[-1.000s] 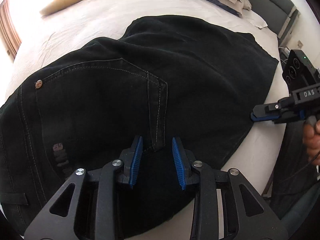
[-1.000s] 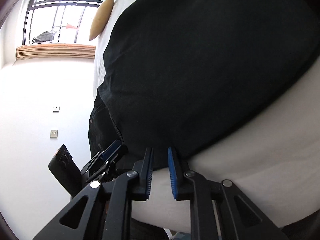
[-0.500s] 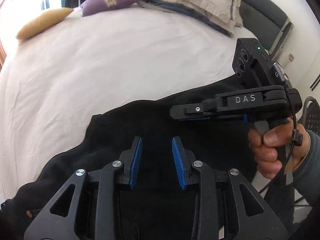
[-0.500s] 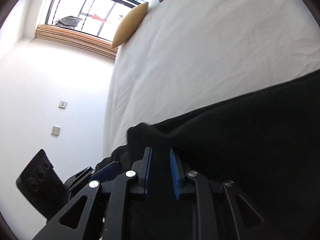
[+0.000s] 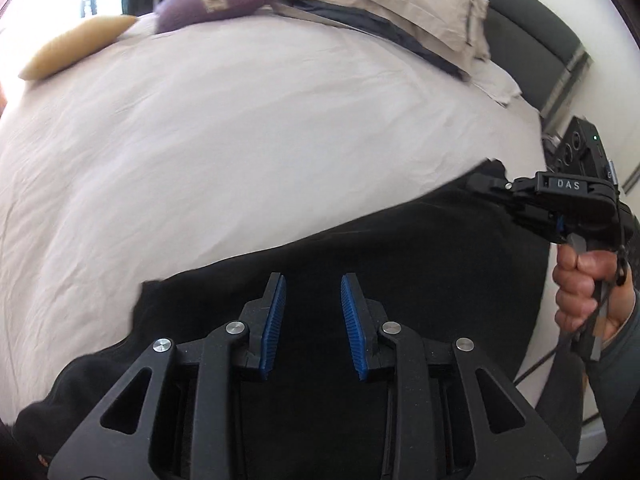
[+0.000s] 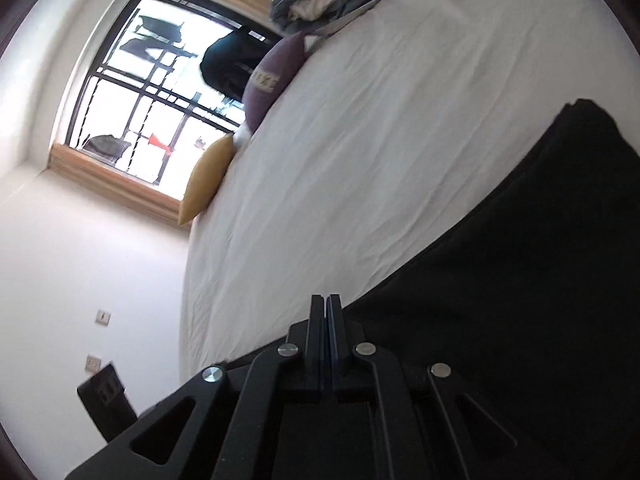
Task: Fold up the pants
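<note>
Lying on bed: pants; left gripper fingers closing, empty; right gripper fingers together.

Lots of bare white bed sheet past the black pants, wide open for passing. Far off, blocked by a yellow pillow, purple pillow and heaped bedding.

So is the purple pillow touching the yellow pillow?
Apart. In the left wrist view, a strip of white sheet shows between the purple pillow and the yellow pillow.
</note>
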Motion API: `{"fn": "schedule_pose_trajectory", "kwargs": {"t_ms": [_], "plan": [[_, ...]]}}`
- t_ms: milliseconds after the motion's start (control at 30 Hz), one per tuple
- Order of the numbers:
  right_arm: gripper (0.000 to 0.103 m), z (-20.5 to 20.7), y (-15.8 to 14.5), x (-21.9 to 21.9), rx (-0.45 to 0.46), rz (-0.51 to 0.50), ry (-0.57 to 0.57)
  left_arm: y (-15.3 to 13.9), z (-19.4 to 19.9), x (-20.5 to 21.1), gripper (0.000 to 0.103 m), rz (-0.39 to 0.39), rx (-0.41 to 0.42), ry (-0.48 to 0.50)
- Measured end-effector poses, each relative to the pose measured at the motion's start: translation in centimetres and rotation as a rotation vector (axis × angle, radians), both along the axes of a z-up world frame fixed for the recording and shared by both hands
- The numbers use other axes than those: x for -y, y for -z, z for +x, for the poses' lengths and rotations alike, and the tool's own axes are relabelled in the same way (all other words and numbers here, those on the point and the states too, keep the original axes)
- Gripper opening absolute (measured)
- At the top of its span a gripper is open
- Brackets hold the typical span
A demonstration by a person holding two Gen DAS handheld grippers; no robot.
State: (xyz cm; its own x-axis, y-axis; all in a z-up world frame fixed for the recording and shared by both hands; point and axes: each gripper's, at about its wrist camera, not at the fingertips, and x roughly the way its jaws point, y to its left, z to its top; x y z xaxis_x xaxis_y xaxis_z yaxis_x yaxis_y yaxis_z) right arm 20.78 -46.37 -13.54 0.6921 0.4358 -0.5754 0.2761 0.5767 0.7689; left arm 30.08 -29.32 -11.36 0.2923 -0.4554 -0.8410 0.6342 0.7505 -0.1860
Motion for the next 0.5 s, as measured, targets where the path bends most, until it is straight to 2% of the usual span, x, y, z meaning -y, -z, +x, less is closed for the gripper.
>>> {"fn": "schedule_pose_trajectory", "kwargs": {"t_ms": [67, 100, 167, 200, 233, 367, 500], "plan": [[0.005, 0.0, 1.2, -1.3, -0.011, 0.004, -0.089, 2.6, -0.1, 3.3, 0.028, 0.105, -0.026, 0.074], [0.005, -0.1, 2.2, -0.8, -0.041, -0.013, -0.083, 3.9, 0.3, 4.1, 0.028, 0.137, -0.035, 0.078], [0.004, -0.8, 4.5, 2.3, -0.099, 0.002, 0.013, 4.4, 1.6, 3.8, 0.027, 0.088, -0.05, 0.052], [0.0, -1.8, 5.3, 4.4, -0.089, 0.039, 0.063, 4.5, 2.5, 3.3, 0.027, 0.074, -0.064, 0.023], [0.0, -2.4, 5.9, 6.9, -0.085, 0.056, 0.12, 4.2, 3.4, 3.0, 0.027, 0.075, -0.062, -0.004], [0.0, -3.9, 5.6, 15.2, -0.113, 0.006, 0.305, 4.6, 4.7, 0.4, 0.027, 0.087, -0.045, -0.034], [0.0, -4.3, 4.2, 20.4, -0.141, -0.082, 0.398, 5.2, 4.8, 0.7, 0.027, 0.117, 0.015, -0.051]]}}
